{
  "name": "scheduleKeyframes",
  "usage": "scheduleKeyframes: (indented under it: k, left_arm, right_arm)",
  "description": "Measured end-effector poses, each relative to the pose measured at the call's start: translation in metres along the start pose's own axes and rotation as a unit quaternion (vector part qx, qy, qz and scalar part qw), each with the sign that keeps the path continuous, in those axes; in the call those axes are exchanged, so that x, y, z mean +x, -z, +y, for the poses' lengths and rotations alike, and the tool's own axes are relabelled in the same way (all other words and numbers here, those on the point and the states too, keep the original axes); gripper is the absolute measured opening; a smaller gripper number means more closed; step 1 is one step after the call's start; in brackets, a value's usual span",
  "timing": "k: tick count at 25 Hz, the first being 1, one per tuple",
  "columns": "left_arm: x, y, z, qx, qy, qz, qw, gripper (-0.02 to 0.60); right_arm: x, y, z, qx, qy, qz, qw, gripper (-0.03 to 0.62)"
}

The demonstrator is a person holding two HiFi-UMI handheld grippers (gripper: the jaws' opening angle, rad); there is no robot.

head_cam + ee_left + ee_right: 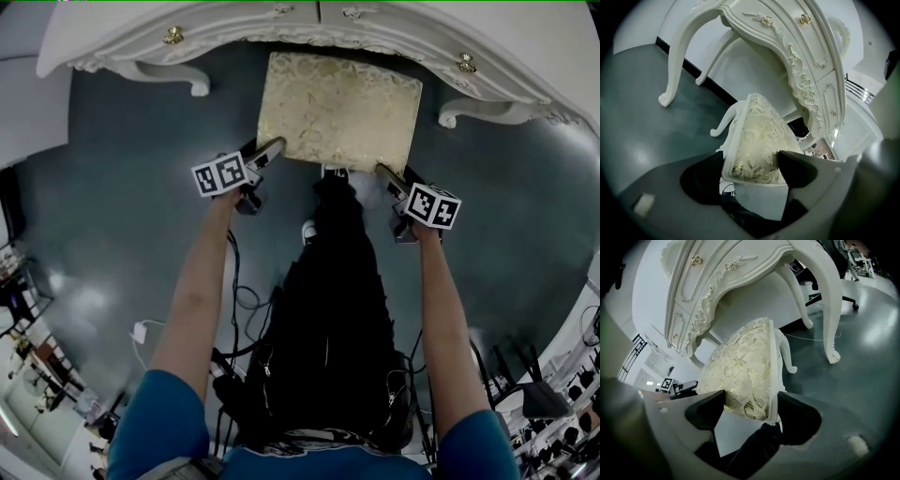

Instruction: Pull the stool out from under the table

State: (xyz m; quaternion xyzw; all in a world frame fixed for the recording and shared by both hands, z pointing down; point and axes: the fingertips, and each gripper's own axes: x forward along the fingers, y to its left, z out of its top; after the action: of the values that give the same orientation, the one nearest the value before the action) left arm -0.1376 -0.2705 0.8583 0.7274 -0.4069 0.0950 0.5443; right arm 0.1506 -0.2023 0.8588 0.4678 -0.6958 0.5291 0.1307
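Observation:
The stool (339, 108) has a gold-patterned cushion on a white frame and stands half out from under the ornate white table (234, 23). My left gripper (272, 148) is shut on its near-left corner. In the left gripper view the cushion corner (761, 136) fills the gap of that gripper (751, 161), one jaw on top and one under the frame. My right gripper (386, 173) is shut on the near-right corner. The right gripper view shows the seat (743, 362) clamped the same way by that gripper (751, 399).
The table's curved legs (197, 86) (450, 117) stand on either side of the stool on the dark grey floor. The person's dark trousers (333, 309) are just behind the stool. Cables (244, 300) trail on the floor, and equipment (553, 412) crowds the lower right.

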Motion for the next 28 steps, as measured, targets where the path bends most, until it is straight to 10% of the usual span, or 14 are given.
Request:
scheduleKeyframes:
  k: [19,28]
  left_arm:
    - [-0.055,0.111,0.0,-0.069,-0.038,0.034,0.9963,0.404]
    - [-0.078,0.085,-0.022,0.042,-0.064,0.058,0.9954,0.376]
  right_arm:
    - [-0.049,0.084,-0.008,0.022,0.055,0.049,0.997,0.356]
    - [-0.07,0.069,0.016,0.014,0.059,0.03,0.998,0.354]
